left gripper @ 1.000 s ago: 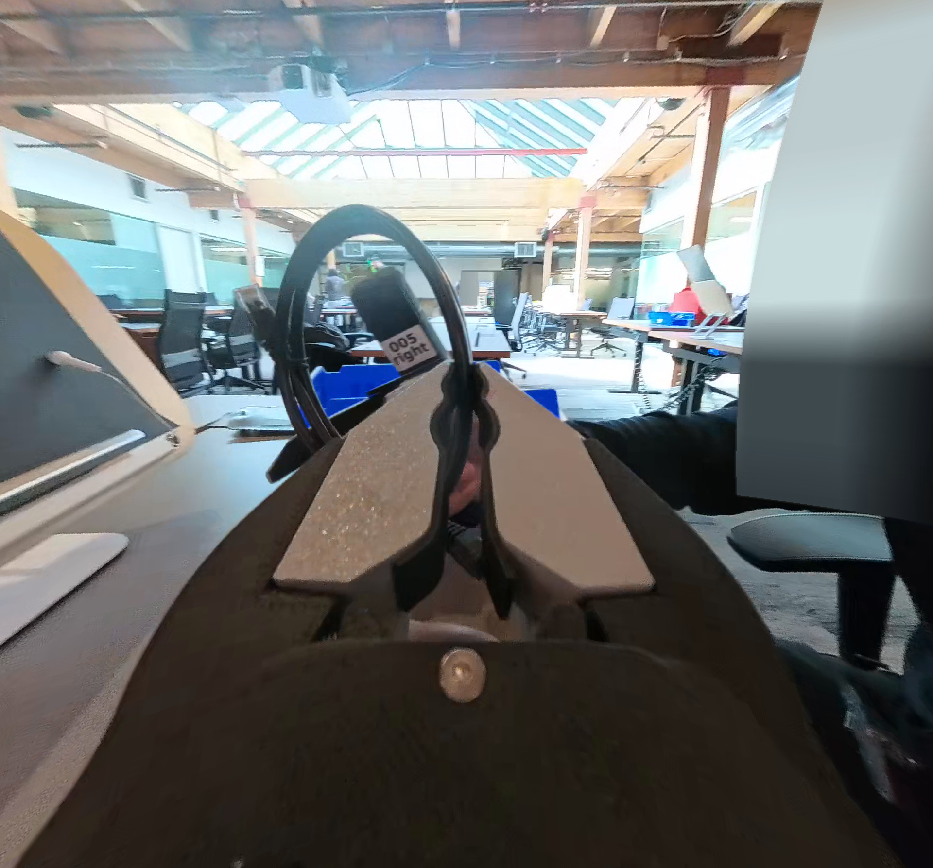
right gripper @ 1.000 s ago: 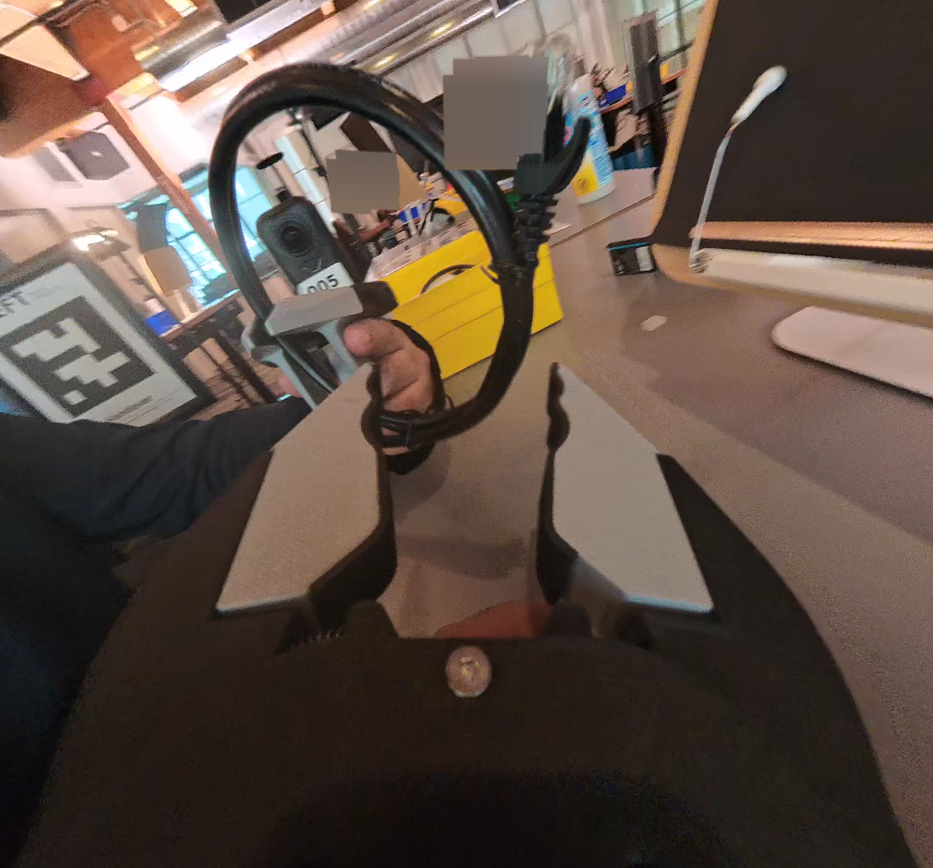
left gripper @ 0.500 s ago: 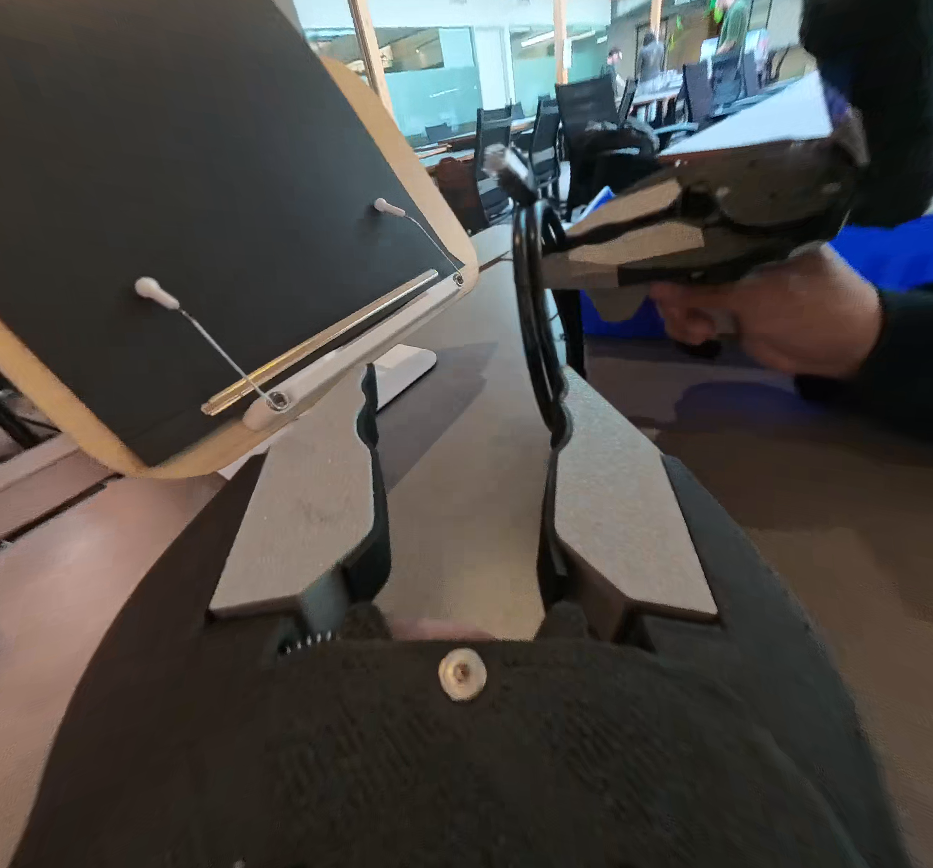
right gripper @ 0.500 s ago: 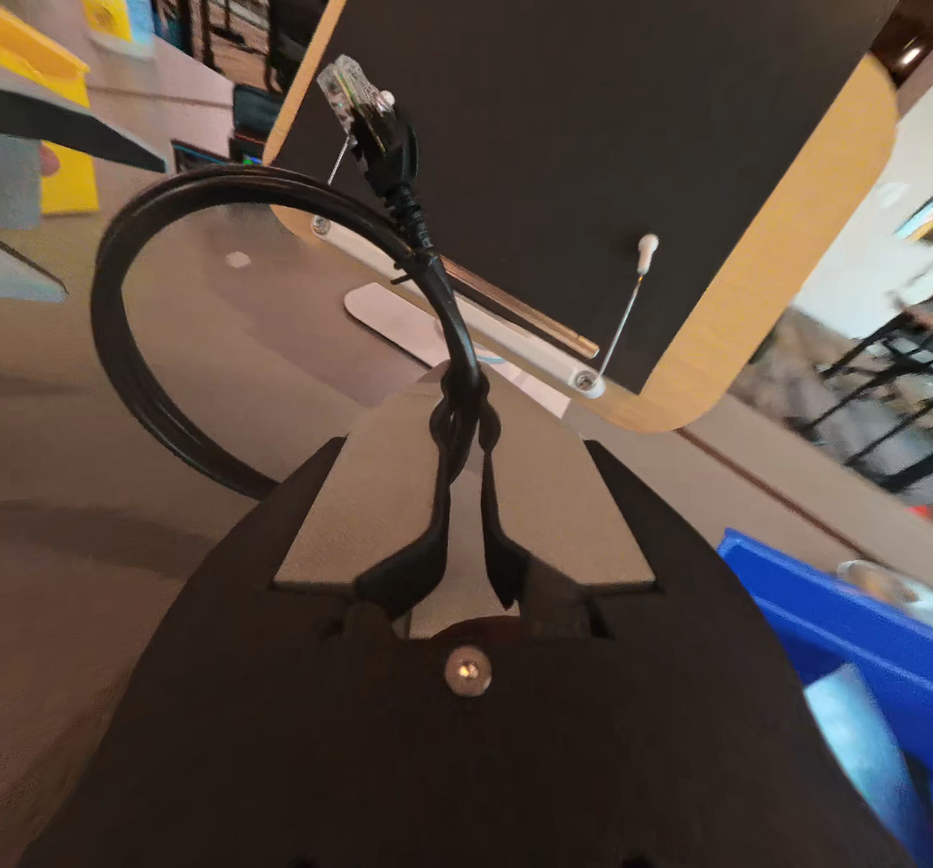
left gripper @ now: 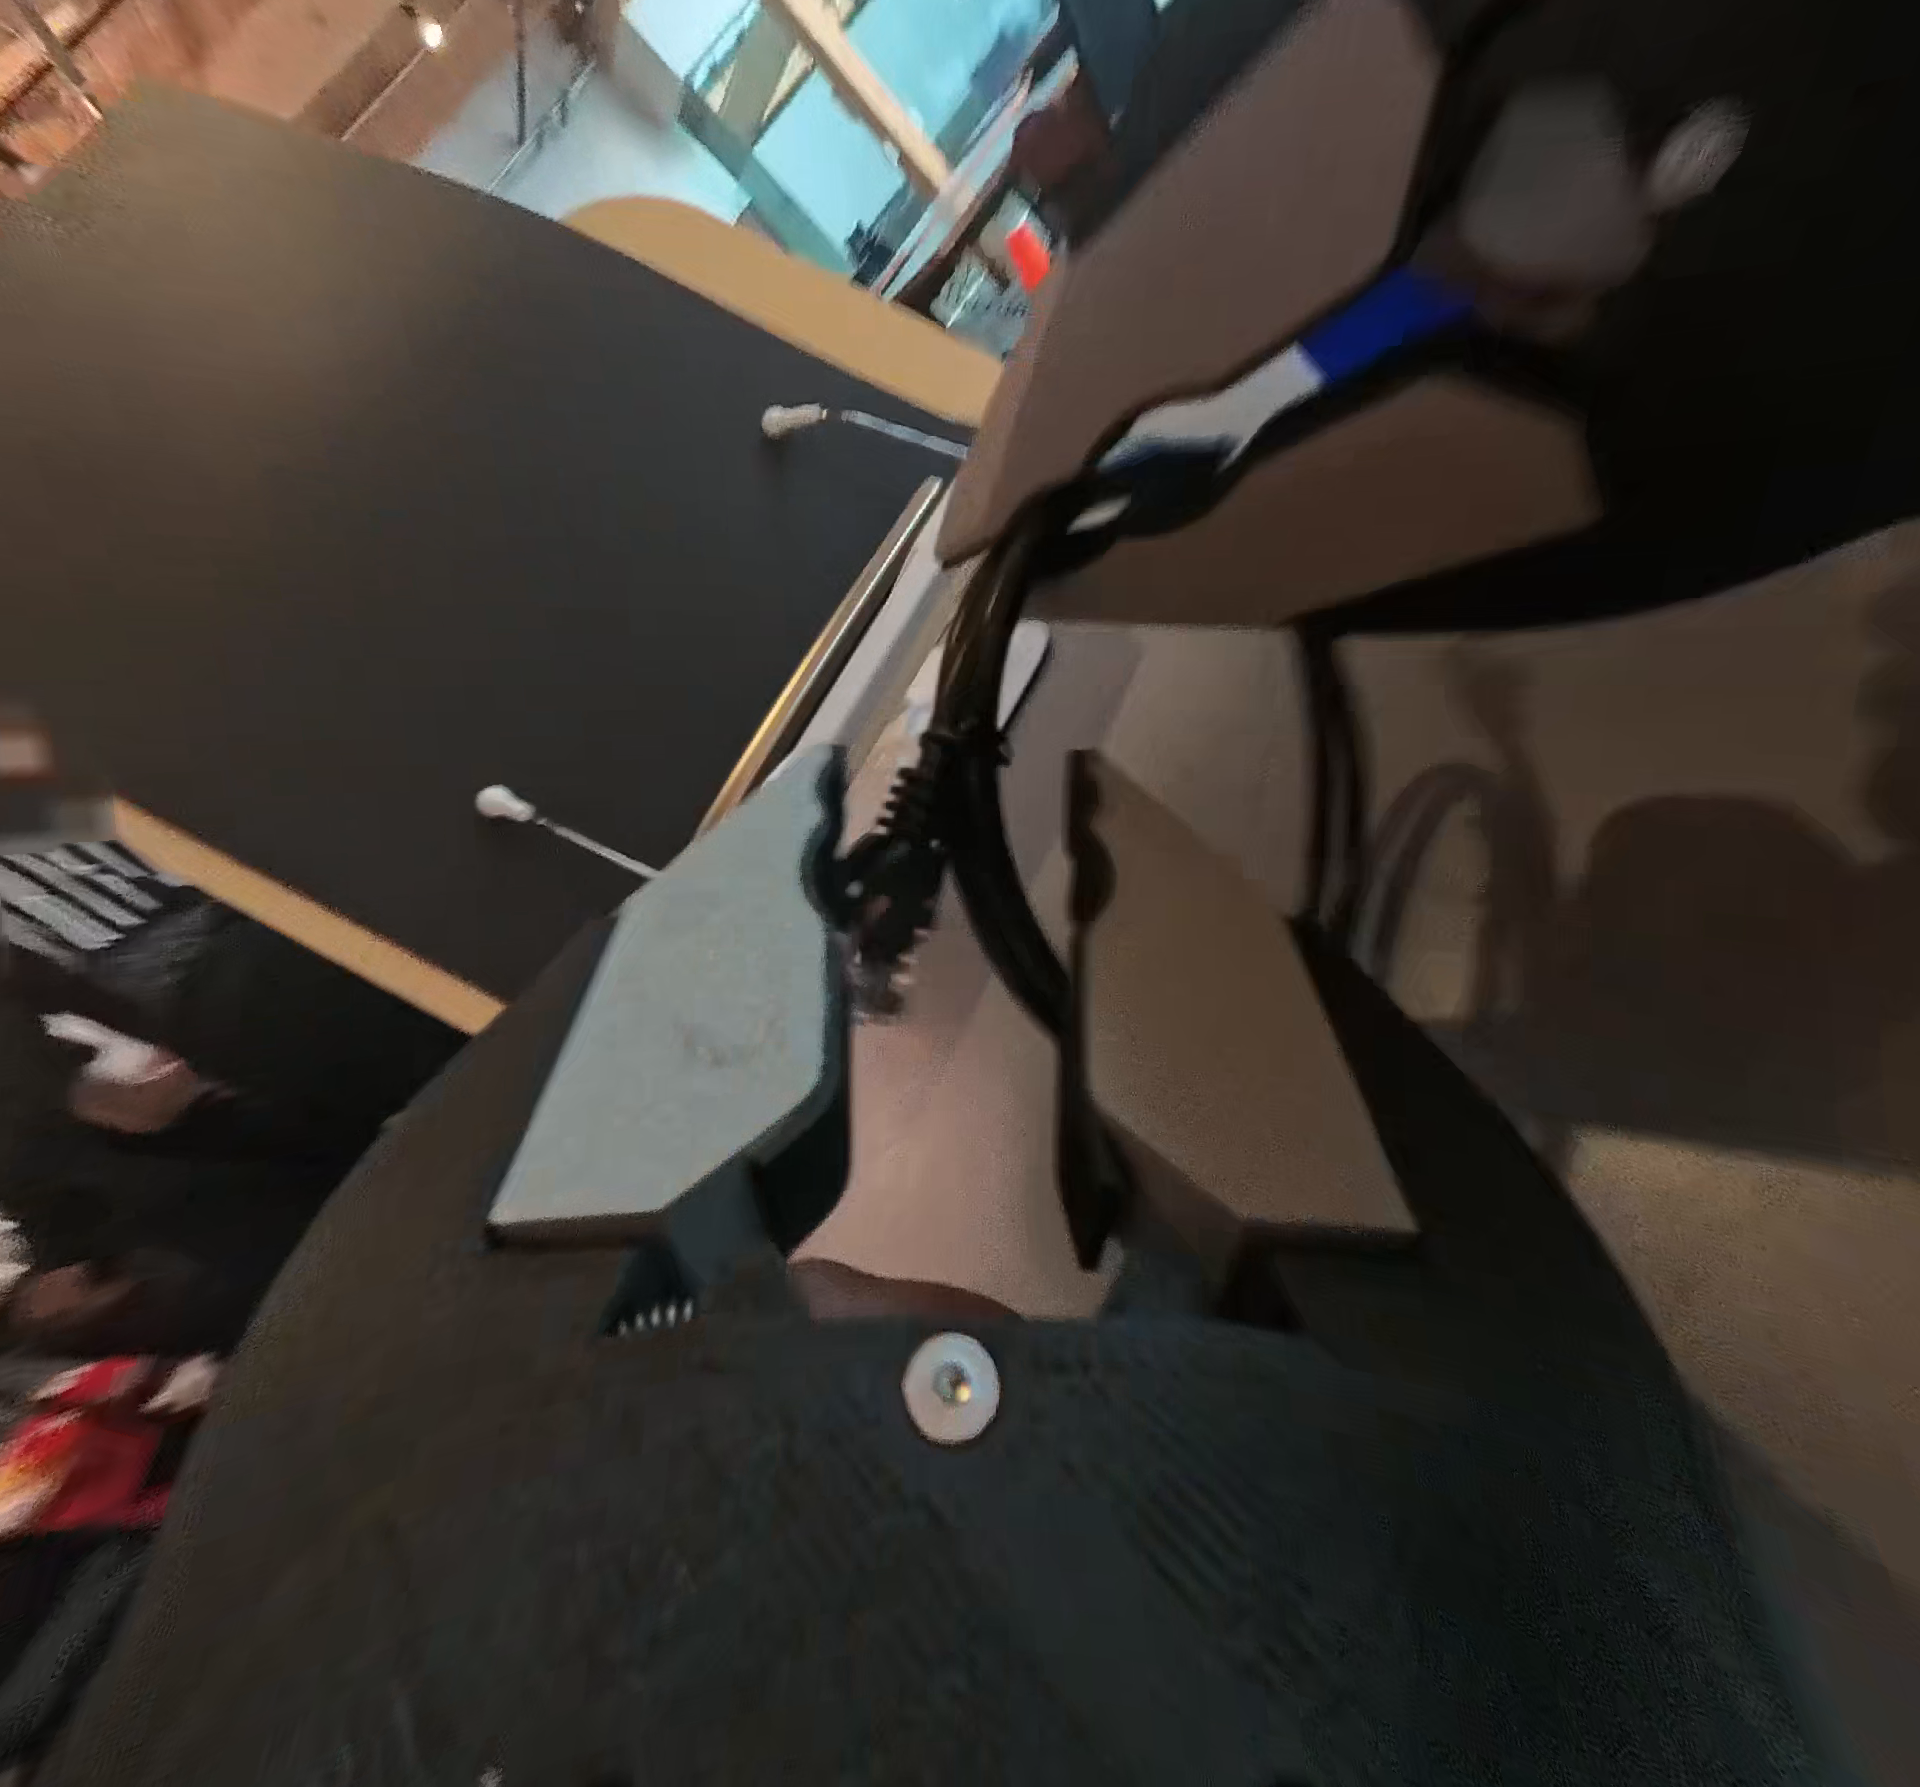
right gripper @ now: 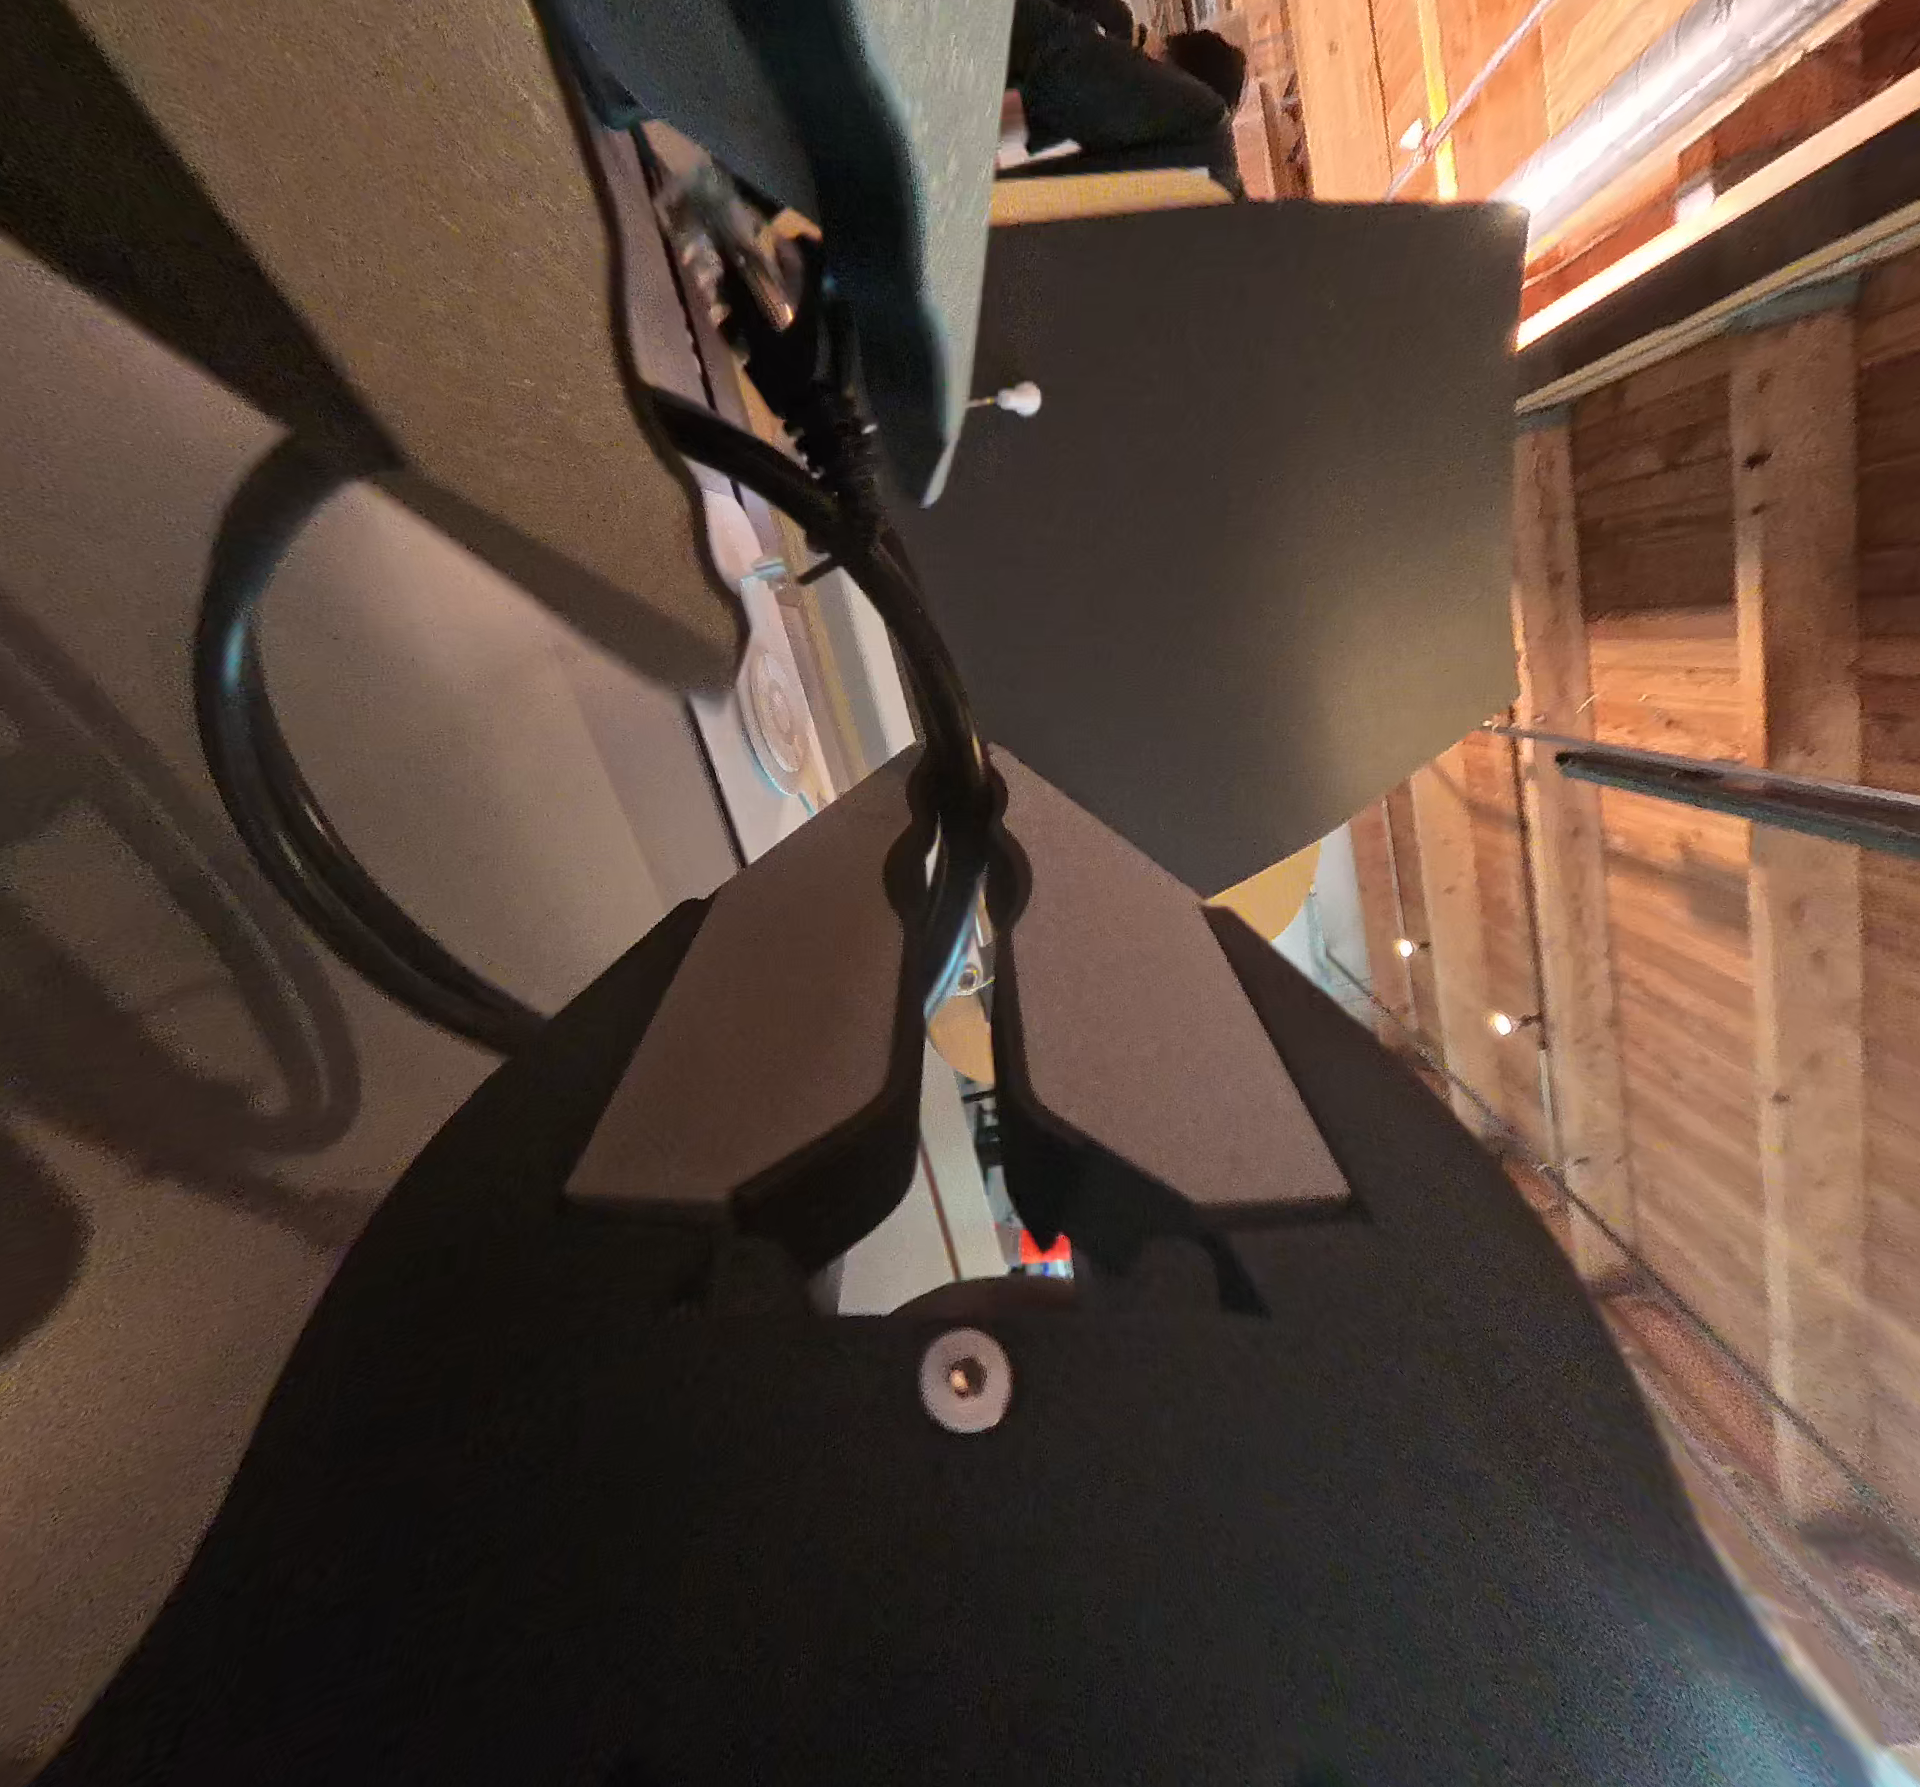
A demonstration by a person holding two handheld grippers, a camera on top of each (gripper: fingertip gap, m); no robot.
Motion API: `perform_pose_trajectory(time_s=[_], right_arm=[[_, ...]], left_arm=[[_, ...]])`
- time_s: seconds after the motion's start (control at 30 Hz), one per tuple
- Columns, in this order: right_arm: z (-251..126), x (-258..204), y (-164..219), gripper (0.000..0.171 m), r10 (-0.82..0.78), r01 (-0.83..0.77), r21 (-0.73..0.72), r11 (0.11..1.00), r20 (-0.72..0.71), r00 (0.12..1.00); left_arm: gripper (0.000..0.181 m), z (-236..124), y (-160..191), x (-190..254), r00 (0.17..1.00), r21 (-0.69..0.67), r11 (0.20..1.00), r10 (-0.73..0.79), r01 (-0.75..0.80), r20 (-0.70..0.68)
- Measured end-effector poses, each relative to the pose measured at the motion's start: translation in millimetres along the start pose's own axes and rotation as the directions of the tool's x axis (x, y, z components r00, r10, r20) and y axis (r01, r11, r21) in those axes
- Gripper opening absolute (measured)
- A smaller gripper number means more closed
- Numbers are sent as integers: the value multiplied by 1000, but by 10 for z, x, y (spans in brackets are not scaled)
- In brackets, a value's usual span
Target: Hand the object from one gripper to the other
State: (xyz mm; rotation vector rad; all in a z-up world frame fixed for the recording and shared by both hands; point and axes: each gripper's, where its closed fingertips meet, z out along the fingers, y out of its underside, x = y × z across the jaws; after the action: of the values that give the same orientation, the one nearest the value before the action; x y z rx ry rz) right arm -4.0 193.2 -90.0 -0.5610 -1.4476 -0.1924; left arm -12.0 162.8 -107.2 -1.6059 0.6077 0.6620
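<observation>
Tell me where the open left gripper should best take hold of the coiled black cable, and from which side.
Probably the bundled strands of the cable, beside the plug's ribbed boot and below the right gripper, which is shut on it higher up. That stretch already runs between the open fingers of the left gripper, so closing from both sides there should pinch every strand. The plug tip looks less suitable: small and irregular.

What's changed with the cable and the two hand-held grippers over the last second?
The left hand-held gripper let go of the coiled black cable and now stands open around its plug end. The right hand-held gripper closed on the coil and has since rolled sideways. The black board stayed on the desk.
</observation>
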Motion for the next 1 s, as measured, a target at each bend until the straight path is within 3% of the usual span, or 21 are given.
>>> perform_pose_trajectory(time_s=[0.07, 0.1, 0.17, 0.27, 0.3, 0.4, 0.53, 0.63, 0.7, 0.8, 0.87, 0.93, 1.0], right_arm=[[-58, -6, -83, 4, -26, 27, 37, 999, -14, 1000], [-85, 16, -128, 5, -10, 12, 71, 997, -34, 999], [-148, 124, -179, 10, 121, -105, 172, 980, -83, 989], [-237, 312, -75, 0, 359, -340, 249, 907, -32, 933], [-217, 346, 20, 0, 445, -437, 212, 874, 11, 895], [-147, 374, 231, 26, 631, -641, 133, 756, 114, 768], [-169, 307, 139, 40, 770, -837, 142, 529, 334, 544], [-198, 223, -37, 45, 786, -912, 107, 395, 475, 396], [-158, 126, -98, 45, 793, -929, 59, 365, 503, 344], [-94, -7, -100, 17, 802, -930, 11, 368, 501, 324], [-74, 7, -34, 10, 799, -920, 12, 393, 490, 348], [-45, 72, 93, 6, 806, -903, 17, 429, 444, 391], [-25, 143, 202, 4, 784, -851, 62, 522, 357, 507]], left_arm=[[36, 14, 84, -46, 999, -42, 998, 45, -44, 26], [32, 17, 83, -81, 1000, -34, 999, -12, 13, 28], [24, 35, 132, -165, 979, -25, 979, -202, 202, 2], [16, 44, 328, -400, 868, -20, 868, -496, 496, 6], [16, 31, 391, -495, 830, -2, 831, -557, 557, 20], [14, -24, 424, -656, 726, 92, 721, -687, 687, -33], [15, -85, 409, -850, 600, 210, 578, -798, 788, -55], [14, -88, 327, -816, 592, 236, 560, -801, 794, -93], [15, -51, 243, -703, 602, 224, 568, -787, 792, -133], [15, 8, 130, -519, 609, 192, 580, -773, 792, -179], [19, 44, 176, -460, 616, 142, 599, -771, 788, -164], [39, 69, 210, -387, 633, 87, 629, -754, 773, -178], [61, 97, 250, -334, 660, 48, 662, -734, 748, -160]])
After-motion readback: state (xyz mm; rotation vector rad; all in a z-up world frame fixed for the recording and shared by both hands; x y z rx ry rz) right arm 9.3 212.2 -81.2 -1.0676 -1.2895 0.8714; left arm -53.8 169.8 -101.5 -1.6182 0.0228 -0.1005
